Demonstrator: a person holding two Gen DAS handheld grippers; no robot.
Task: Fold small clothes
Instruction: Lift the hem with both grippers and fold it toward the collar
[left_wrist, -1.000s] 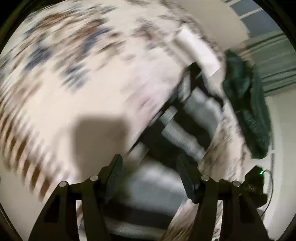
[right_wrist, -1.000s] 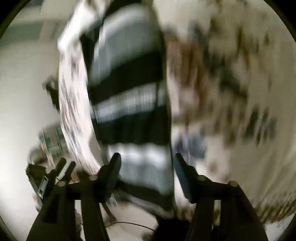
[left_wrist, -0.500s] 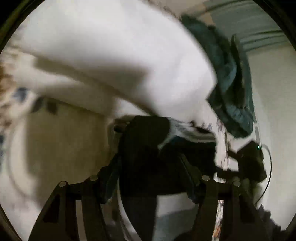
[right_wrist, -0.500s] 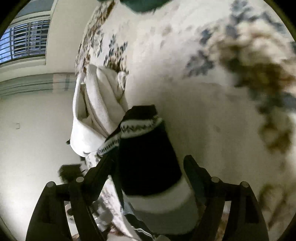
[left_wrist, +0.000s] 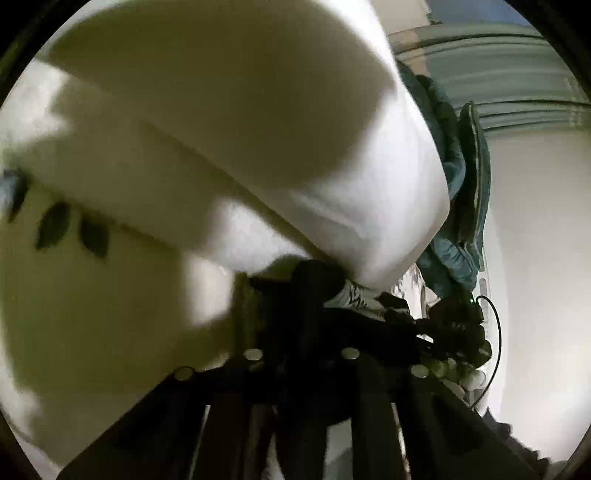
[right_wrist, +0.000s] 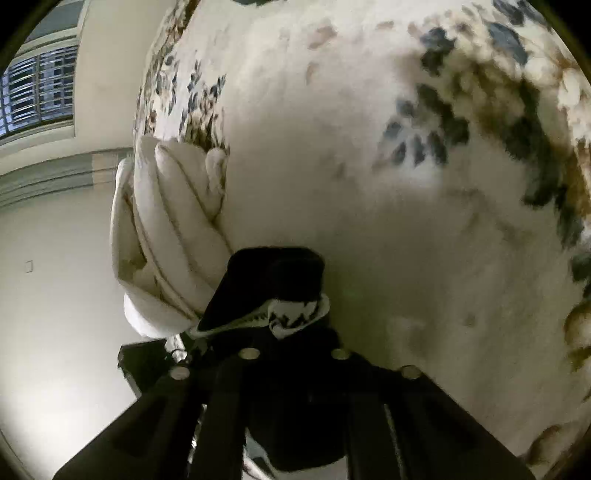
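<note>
- The left tongs (left_wrist: 301, 332) close tight on a dark striped garment (left_wrist: 314, 295), the fingers drawn together with black cloth bunched between them.
- The right tongs (right_wrist: 291, 332) pinch the same garment (right_wrist: 273, 280), its black band and a white zigzag-patterned band (right_wrist: 295, 314) rising just ahead of the fingers.
- The garment sits low against a floral bedspread (right_wrist: 406, 184), cream with blue-grey leaves and brown blooms, which fills most of the right wrist view.
- A folded white towel (right_wrist: 170, 229) lies on the bed just beside the garment, touching its left edge in the right wrist view.
- In the left wrist view the same white towel (left_wrist: 258, 129) looms large and blurred above the tongs, covering much of the frame.
- A teal garment (left_wrist: 454, 184) lies crumpled beyond the towel, near the bed's edge.
- A black cable (left_wrist: 496, 332) loops at the right of the left wrist view beside dark gear too dim to identify.
- A barred window (right_wrist: 37, 88) shows at upper left of the right wrist view.
</note>
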